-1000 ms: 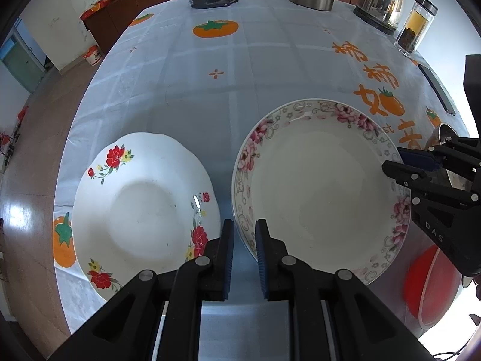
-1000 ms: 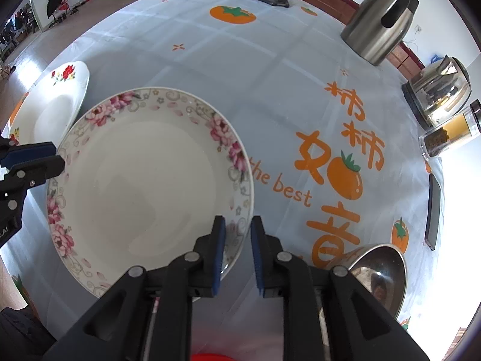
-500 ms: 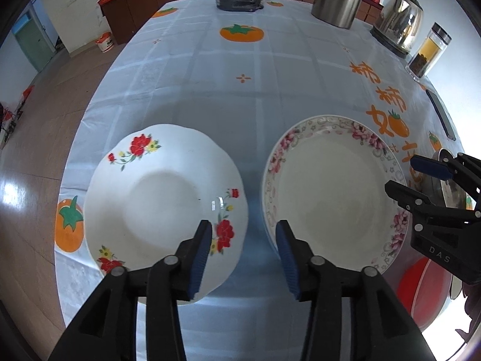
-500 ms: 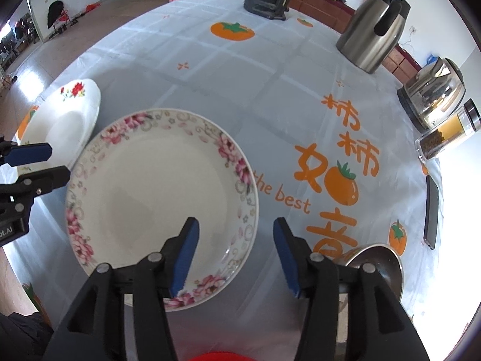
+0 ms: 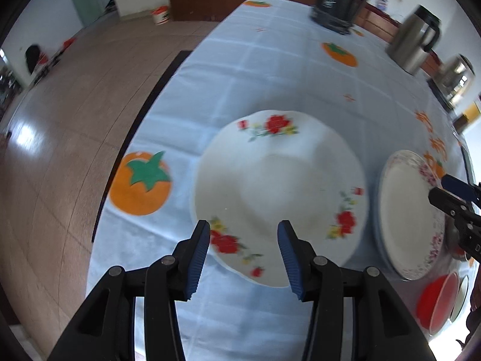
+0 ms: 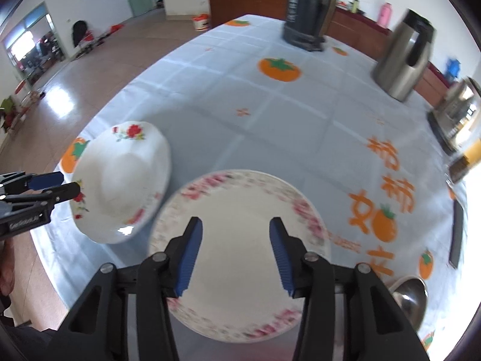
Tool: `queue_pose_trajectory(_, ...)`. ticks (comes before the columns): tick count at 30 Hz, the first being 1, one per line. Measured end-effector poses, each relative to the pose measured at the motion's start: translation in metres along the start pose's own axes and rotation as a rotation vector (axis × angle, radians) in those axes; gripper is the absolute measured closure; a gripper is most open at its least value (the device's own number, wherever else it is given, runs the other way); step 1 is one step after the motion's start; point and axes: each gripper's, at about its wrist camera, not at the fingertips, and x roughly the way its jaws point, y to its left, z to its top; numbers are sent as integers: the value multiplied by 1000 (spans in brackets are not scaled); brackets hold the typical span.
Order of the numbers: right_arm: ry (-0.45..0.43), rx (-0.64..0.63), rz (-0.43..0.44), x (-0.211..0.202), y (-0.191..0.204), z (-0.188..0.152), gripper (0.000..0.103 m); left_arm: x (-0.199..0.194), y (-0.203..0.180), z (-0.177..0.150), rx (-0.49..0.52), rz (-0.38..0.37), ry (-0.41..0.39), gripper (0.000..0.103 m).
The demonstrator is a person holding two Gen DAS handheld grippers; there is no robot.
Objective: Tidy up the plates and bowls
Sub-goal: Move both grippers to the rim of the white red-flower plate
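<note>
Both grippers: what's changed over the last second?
Both went from shut to open; the left gripper swung over the red-flower plate, the right gripper now over the pink-rimmed plate, jaws closing. Nothing held. Plates, kettles unmoved.

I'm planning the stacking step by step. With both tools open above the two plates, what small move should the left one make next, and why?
Probably lower the left tool onto the near rim of the red-flower plate and close. Its jaws stand apart with that rim showing between them, nothing gripped, and the plate lies flat beside the pink-rimmed plate. The right tool, its jaws now closing, hangs over the pink one, empty.
</note>
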Motion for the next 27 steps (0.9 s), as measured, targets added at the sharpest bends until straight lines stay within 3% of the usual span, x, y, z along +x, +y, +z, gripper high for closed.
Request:
queue_pose_trajectory(10,57,-36,77,44,41,26,61,11,37,1,-67,29,11,53)
queue_pose_trajectory(16,69,-73,24,57,54,35,59,18,39,3,-60,14,18,53)
queue_pose_trajectory(18,67,-73,38,56,52,39,64,21,38,4,-57,9,22,53)
queue_pose_trajectory(27,89,-126,18,66,70,44,65,31,42,7,-65,-3,40,53)
